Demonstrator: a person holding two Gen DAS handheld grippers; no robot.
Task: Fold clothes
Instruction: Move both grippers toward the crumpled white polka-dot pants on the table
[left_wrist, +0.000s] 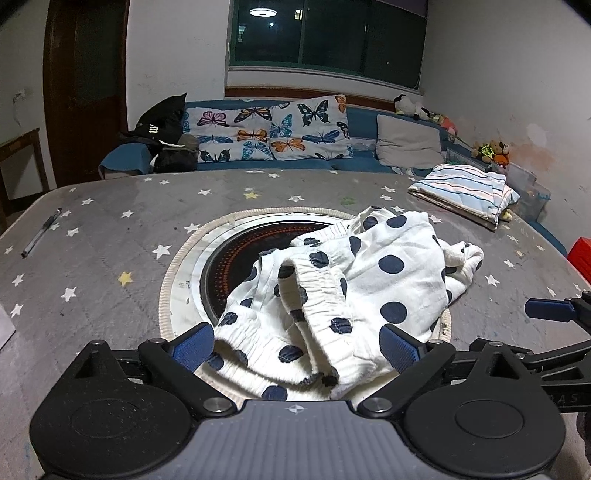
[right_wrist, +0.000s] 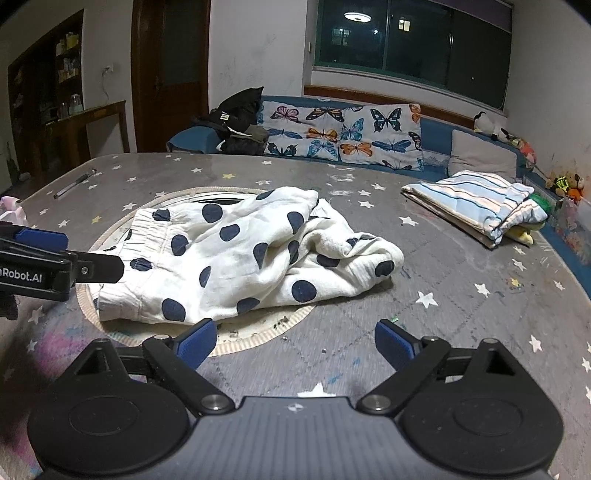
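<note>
Soft white cotton, the polka-dot shorts (left_wrist: 343, 284) look light and floppy; the elastic waistband (left_wrist: 317, 275) seems the firmest hold. Left gripper (left_wrist: 297, 347) and right gripper (right_wrist: 295, 341) both gape wide, empty.

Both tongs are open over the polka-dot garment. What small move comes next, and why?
Probably close the left tongs on the elastic waistband of the crumpled white navy-dotted garment: that band already lies between its open blue pads. The right tongs hang open over bare star-print cloth.
</note>
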